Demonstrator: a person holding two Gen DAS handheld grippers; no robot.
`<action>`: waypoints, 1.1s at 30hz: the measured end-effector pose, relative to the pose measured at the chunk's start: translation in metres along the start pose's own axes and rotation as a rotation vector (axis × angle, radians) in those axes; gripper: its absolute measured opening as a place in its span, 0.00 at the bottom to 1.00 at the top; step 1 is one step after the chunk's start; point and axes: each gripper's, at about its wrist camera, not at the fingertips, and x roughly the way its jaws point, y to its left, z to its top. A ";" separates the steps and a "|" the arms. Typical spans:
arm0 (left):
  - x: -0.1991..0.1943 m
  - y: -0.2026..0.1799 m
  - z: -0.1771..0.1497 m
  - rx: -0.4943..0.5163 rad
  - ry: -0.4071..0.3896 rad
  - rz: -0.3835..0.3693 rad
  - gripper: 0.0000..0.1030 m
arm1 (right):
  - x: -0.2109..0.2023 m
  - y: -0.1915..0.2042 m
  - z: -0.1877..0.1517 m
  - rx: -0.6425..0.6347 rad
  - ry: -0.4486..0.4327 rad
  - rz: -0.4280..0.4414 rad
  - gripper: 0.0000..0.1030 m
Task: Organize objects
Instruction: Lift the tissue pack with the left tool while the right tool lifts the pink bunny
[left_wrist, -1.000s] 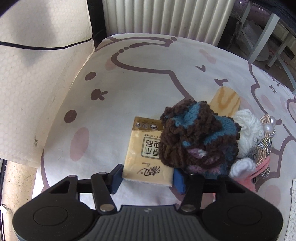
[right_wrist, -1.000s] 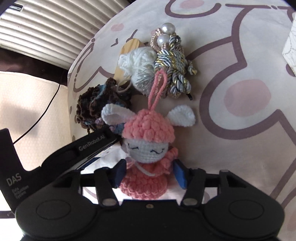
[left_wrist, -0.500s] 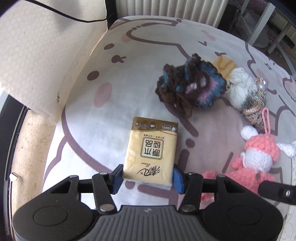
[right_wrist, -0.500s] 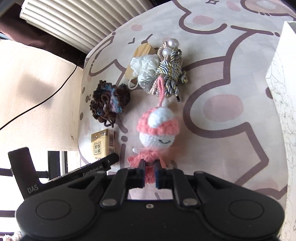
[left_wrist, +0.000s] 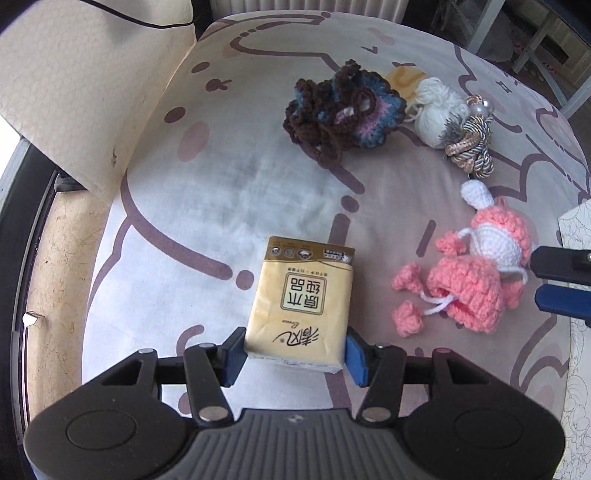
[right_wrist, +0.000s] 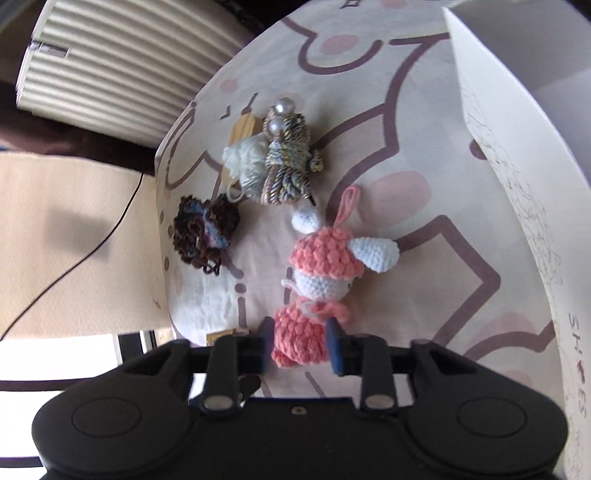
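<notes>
My left gripper (left_wrist: 295, 356) is shut on the near end of a yellow tissue pack (left_wrist: 301, 299), which points out over the patterned cloth (left_wrist: 221, 184). A pink crochet doll (right_wrist: 321, 258) with white ears lies tilted in front of my right gripper (right_wrist: 300, 334). Its pink skirt is squeezed between the two blue pads while the jaws are opening. In the left wrist view the doll (left_wrist: 469, 291) is at the right, with the right gripper's fingers (left_wrist: 561, 301) coming in from the edge.
Farther back lie a brown and blue crochet piece (left_wrist: 340, 110), a white yarn tassel (left_wrist: 439, 110), a gold rope knot with pearls (left_wrist: 472, 144) and a wooden piece (left_wrist: 402, 79). A tall white box (right_wrist: 517, 147) stands at the right. A beige padded surface (left_wrist: 74, 92) borders the left.
The left gripper has drawn back from the pile with the tissue pack. The right gripper closed on the doll's skirt, and the doll has tipped over sideways.
</notes>
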 end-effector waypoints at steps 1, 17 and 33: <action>0.000 0.001 0.000 -0.005 -0.005 0.002 0.55 | 0.004 -0.001 0.001 0.022 0.004 -0.002 0.37; 0.015 -0.008 0.011 0.067 -0.025 0.028 0.63 | 0.057 0.000 -0.008 0.165 -0.073 -0.070 0.41; 0.012 0.000 0.015 0.027 -0.013 0.010 0.52 | 0.034 0.025 -0.001 -0.320 0.020 -0.194 0.30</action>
